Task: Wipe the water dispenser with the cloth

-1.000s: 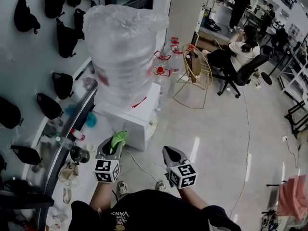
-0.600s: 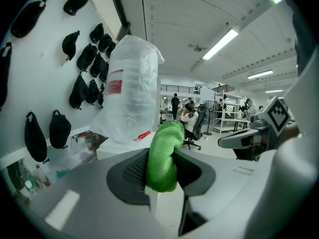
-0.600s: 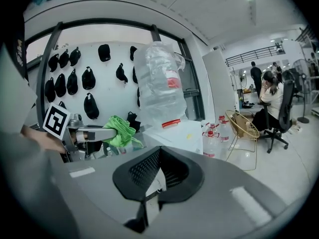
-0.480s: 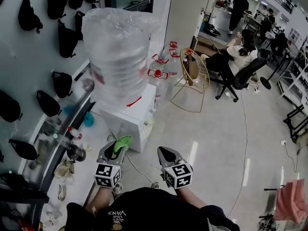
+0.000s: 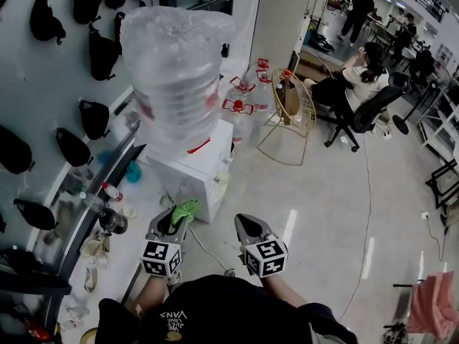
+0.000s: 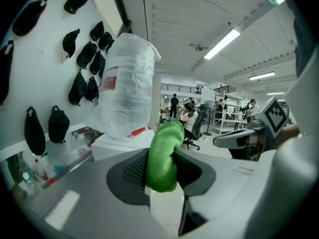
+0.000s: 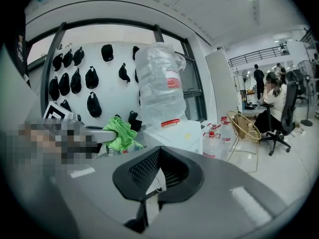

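Left gripper (image 5: pixel 172 219) is clamped on the green cloth (image 5: pixel 185 209), held low in front of the person's body and pointing toward 12 o'clock. Just beyond it, still apart from the cloth, stands the water dispenser (image 5: pixel 204 174). Right gripper (image 5: pixel 242 224) hovers level at the left one's 3 o'clock, jaws together and empty.
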Motion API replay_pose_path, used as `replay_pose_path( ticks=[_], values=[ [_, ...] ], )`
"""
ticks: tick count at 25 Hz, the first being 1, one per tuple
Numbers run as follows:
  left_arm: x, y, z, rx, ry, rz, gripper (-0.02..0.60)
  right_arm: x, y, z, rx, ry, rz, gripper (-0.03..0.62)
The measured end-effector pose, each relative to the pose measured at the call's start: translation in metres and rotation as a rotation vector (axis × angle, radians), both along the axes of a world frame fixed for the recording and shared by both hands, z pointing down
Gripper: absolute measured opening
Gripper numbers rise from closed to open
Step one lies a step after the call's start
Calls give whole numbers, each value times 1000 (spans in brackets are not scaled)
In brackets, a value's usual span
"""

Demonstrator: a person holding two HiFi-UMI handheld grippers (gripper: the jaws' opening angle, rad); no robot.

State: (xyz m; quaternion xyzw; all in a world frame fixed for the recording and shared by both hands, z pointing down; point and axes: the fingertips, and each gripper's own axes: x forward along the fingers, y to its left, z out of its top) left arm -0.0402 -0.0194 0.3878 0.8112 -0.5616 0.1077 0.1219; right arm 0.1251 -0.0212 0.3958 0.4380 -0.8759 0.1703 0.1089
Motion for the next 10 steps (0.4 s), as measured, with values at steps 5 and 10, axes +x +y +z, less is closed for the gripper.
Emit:
replay_pose_path(
  ticks=[5, 10],
  values=[
    [2, -1, 1, -1, -10, -8, 124, 3, -3, -1, 5, -6, 2, 3],
    [9, -3, 2, -2, -11, -14, 123, 8, -3, 0, 4, -11, -5, 5]
  ],
)
